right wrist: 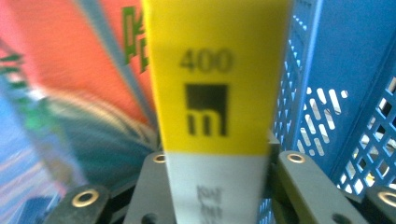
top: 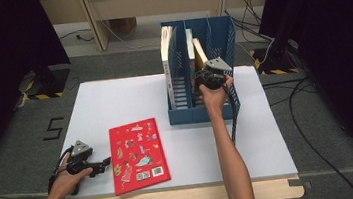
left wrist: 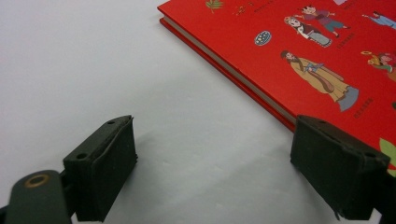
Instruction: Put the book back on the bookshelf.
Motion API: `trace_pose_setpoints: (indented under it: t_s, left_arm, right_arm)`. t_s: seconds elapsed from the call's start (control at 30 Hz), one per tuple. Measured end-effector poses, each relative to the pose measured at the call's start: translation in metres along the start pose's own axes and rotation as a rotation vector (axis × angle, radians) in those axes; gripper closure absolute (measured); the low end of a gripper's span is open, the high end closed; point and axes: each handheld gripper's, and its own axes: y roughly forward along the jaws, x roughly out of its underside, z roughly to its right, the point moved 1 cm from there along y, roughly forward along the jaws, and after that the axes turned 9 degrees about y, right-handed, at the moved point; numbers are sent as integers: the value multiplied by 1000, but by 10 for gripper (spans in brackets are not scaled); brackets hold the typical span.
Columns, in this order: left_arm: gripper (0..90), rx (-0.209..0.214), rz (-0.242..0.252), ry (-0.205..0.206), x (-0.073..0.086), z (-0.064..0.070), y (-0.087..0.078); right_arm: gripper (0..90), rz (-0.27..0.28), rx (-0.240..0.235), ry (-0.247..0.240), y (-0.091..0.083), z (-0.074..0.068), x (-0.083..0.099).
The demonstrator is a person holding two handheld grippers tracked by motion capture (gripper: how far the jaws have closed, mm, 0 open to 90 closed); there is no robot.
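While the white bench [top: 114, 101] carried everything, its biggest load was the blue slotted file rack [top: 225, 105] at the far right, with a white-spined book [top: 166, 63] upright in its left bay and a colourful one against the middle divider. The yellow-spined book [top: 199, 51] leaned tilted in the right bay, its spine facing the person. It looked like a stiff, fairly thick bound volume, probably moderately heavy and with a smooth cover that could slip; the spine, low down, seemed the sound place to hold it. The right gripper [top: 211, 78] was closed on just that spot, jaws snug against both sides of the yellow spine [right wrist: 217, 79]. The divider and the perforated blue wall [right wrist: 327, 93] stood close on either side, so the book would likely scrape if swung sideways. A red picture book [top: 137, 155] lay flat near the front edge, thin and rigid, best pinched at its long edge [left wrist: 224, 60]. The left gripper [top: 102, 164] rested just beside it, jaws spread wide and empty.
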Motion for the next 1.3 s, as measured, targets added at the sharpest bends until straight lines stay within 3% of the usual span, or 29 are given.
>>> trace_pose_setpoints:
  t_s: [0.13,0.37,0.53,0.7,1.0,1.3]
  left_arm:
    - [130,0,0,0,0,0,0]
    - [130,-1,-2,0,0,0,0]
    - [130,-1,-2,0,0,0,0]
    - [130,-1,-2,-1,0,0,0]
    - [130,0,-2,-1,0,0,0]
    - [130,-1,-2,-1,0,0,0]
  right_arm:
    - [636,-55,-63,-14,-12,1,1]
    - [650,-80,-128,-56,-39,10,8]
    - [716,-74,-132,-89,-52,17,21]
    - [745,-85,-132,-124,-53,22,23]
    - [753,-73,-106,-117,-40,15,26]
    - [746,-71,-120,-114,-25,6,25]
